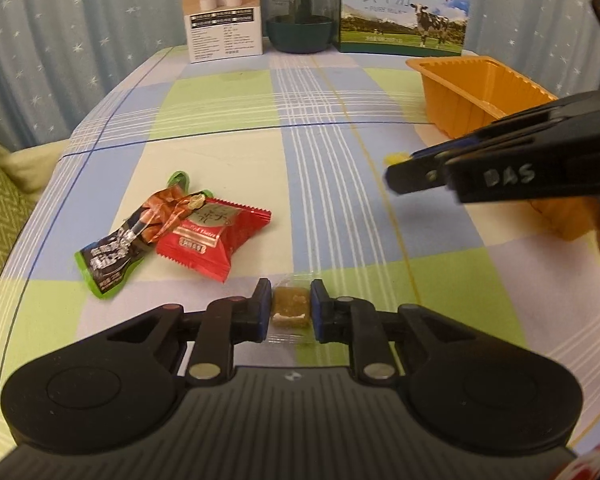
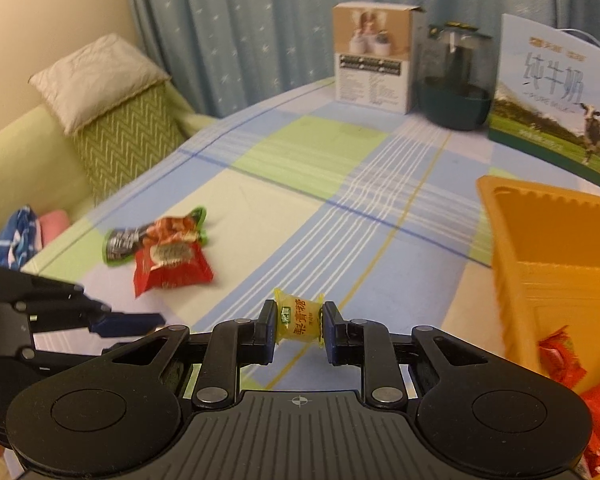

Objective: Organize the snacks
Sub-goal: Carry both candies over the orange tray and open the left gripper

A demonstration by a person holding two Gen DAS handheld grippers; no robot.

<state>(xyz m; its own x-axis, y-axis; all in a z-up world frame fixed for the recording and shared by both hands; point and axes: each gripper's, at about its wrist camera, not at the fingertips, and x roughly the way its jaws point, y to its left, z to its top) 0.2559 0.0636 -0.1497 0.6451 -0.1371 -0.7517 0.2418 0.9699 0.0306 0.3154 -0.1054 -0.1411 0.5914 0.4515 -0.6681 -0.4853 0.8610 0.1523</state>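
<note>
My left gripper point(image 1: 291, 307) is shut on a brown candy cube in clear wrap point(image 1: 291, 307), low over the checked tablecloth. My right gripper point(image 2: 300, 325) is shut on a yellow wrapped candy point(image 2: 300, 320) and shows in the left wrist view point(image 1: 400, 172) at the right. A red snack packet point(image 1: 212, 236) and a dark green-edged packet point(image 1: 120, 246) lie together on the table's left; both also show in the right wrist view point(image 2: 172, 268) point(image 2: 148, 240). An orange plastic tray point(image 1: 472, 84) stands at the right; in the right wrist view point(image 2: 540, 248) it holds red packets point(image 2: 560, 360).
A white product box point(image 1: 224, 12), a dark glass jar point(image 1: 300, 12) and a milk carton box point(image 1: 404, 8) stand along the table's far edge before a blue curtain. A green sofa with a pillow point(image 2: 100, 76) lies beyond the table's left edge.
</note>
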